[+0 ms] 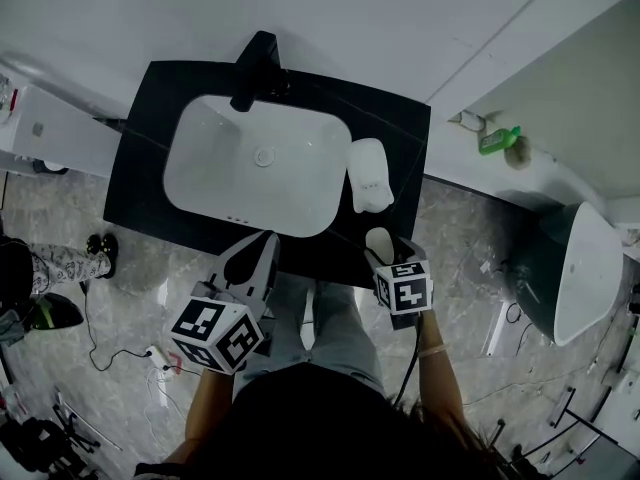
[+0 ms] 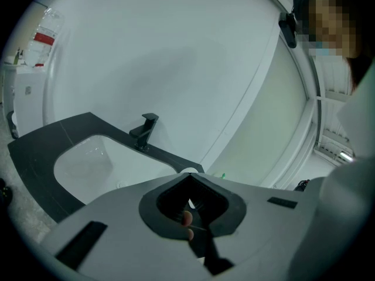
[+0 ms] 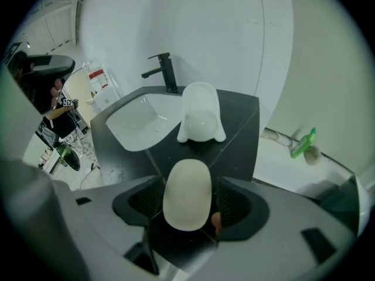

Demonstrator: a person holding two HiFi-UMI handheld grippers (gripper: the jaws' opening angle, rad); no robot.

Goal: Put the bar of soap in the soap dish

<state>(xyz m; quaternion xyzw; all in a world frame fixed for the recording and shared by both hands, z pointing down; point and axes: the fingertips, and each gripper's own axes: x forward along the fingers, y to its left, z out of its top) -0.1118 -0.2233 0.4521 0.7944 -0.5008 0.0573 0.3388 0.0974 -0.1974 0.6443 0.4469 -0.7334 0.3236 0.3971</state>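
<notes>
The pale oval bar of soap [image 1: 378,242] lies on the black counter [image 1: 400,118] near its front right edge. My right gripper [image 1: 388,252] points steeply down over it, jaws open, one on each side of the soap [image 3: 187,193] with a thin gap at either side. The white soap dish [image 1: 368,173] stands just beyond the soap, beside the basin, and looks empty in the right gripper view [image 3: 201,113]. My left gripper [image 1: 268,240] hovers at the counter's front edge with its jaws shut [image 2: 188,175] and nothing in them.
A white basin [image 1: 255,163] is set in the counter, with a black tap [image 1: 255,68] behind it. A green bottle [image 1: 498,140] lies on a ledge to the right. A white toilet [image 1: 585,268] stands at the far right. Cables lie on the floor.
</notes>
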